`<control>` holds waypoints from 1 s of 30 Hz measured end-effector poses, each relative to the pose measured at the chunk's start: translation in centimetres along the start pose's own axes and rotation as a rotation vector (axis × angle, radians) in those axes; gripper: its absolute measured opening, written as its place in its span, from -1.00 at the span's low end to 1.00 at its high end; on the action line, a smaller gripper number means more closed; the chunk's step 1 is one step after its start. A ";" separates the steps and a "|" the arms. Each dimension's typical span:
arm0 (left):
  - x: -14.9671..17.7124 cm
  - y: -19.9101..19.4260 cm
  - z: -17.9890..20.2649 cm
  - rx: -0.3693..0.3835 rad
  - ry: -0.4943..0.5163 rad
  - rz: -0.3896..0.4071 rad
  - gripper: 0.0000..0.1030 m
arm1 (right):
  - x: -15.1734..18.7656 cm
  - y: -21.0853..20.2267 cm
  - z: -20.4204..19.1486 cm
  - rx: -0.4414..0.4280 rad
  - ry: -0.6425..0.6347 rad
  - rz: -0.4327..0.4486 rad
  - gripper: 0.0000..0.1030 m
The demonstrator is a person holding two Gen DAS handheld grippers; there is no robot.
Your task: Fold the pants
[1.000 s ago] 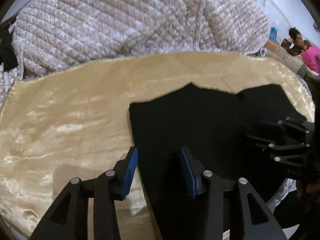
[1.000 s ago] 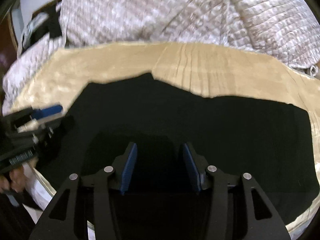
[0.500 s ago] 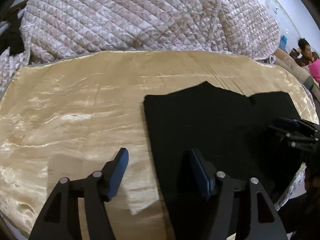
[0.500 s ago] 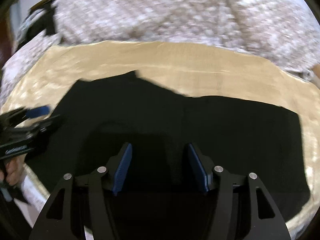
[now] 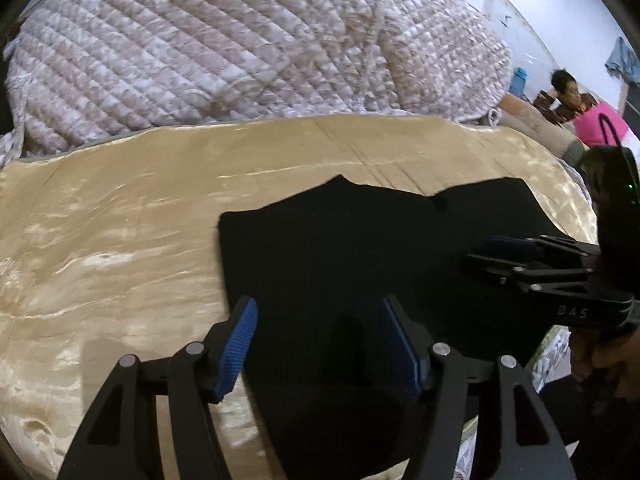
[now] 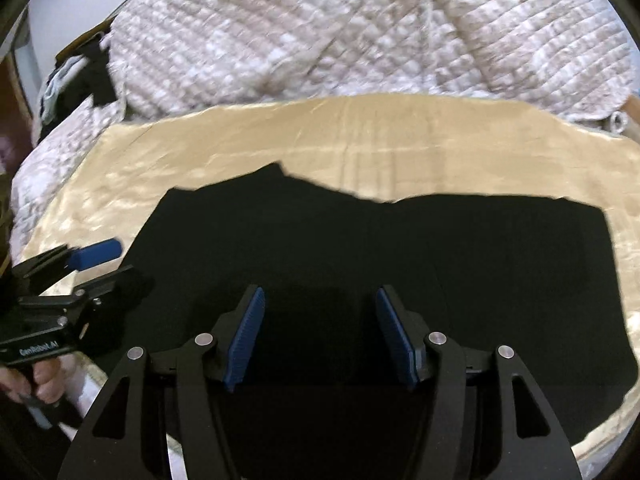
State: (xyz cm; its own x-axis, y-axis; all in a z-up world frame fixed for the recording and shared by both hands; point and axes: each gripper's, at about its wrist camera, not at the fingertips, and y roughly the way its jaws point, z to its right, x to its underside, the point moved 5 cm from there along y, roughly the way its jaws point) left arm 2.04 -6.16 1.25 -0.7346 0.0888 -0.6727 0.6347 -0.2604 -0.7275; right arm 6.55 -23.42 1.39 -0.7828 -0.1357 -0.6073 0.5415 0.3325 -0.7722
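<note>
Both tools hang over the black pants with their blue-padded fingers spread wide and nothing between them. From its own camera, the left tool (image 5: 318, 344) sits above the left end of the pants (image 5: 360, 272): its left finger (image 5: 240, 344) is over the tan cloth just outside the garment's edge, its right finger (image 5: 400, 344) over the dark fabric. Whether either pad touches the cloth cannot be told. The right tool (image 6: 320, 336) is over the near middle of the pants (image 6: 400, 248), both fingers above black fabric, holding none of it.

Each tool shows in the other's camera. The right tool (image 5: 516, 250) reaches in from the right edge of the left view, over the right part of the pants, with the person's hand (image 5: 608, 356) on its grip. The left tool (image 6: 96, 264) comes in from the left edge of the right view, one blue pad over tan cloth, the other finger over the garment's left end, again with a hand (image 6: 36, 376) below it.

The pants lie flat and spread sideways on a shiny tan cloth (image 5: 120, 220) that covers the bed, their far edge uneven with a raised peak left of centre. Behind the cloth a quilted pinkish-white blanket (image 5: 240, 48) is piled high. At the far right of the left view a seated person (image 5: 568, 92) is in the background, next to something bright pink.
</note>
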 end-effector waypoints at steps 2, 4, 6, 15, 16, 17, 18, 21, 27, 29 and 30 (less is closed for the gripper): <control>0.2 0.3 0.4 0.008 0.007 -0.016 0.27 | 0.4 0.3 0.0 -0.010 0.013 -0.016 0.13; 0.6 0.9 0.7 0.000 0.024 -0.040 0.27 | 0.7 0.6 0.3 -0.015 0.031 -0.031 0.13; 1.1 1.2 1.0 -0.021 0.057 -0.040 0.27 | 0.8 0.7 0.0 -0.001 0.009 -0.035 0.13; 1.6 1.2 1.4 -0.046 0.102 -0.018 0.29 | 0.2 -0.5 2.2 0.061 0.069 0.013 0.13; 1.6 1.2 1.4 -0.046 0.103 -0.018 0.29 | 0.0 -1.1 3.2 0.080 0.095 0.035 0.13; 1.6 1.2 1.4 -0.046 0.103 -0.017 0.29 | -0.2 -1.7 4.2 0.100 0.125 0.059 0.13; 1.6 1.2 1.4 -0.047 0.105 -0.017 0.29 | -0.4 -2.6 5.8 0.132 0.175 0.095 0.13; 1.6 1.2 1.4 -0.046 0.103 -0.017 0.29 | -0.1 -6.1 11.6 0.238 0.404 0.216 0.13; 1.6 1.2 1.3 -0.044 0.105 -0.016 0.31 | 6.7 -10.7 21.9 0.290 1.024 0.319 0.25; 1.6 1.2 1.2 -0.044 0.105 -0.016 0.32 | 8.5 -9.4 22.2 0.163 1.129 0.250 0.25; 1.6 1.2 1.2 -0.044 0.106 -0.016 0.33 | 8.6 -9.2 21.9 0.138 1.128 0.244 0.25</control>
State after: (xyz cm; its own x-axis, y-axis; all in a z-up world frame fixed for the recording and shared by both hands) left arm 1.36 -7.49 -0.52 -0.7166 0.1938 -0.6700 0.6349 -0.2163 -0.7417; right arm 1.55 -48.14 -0.81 -0.4442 0.8492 -0.2855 0.6899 0.1209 -0.7137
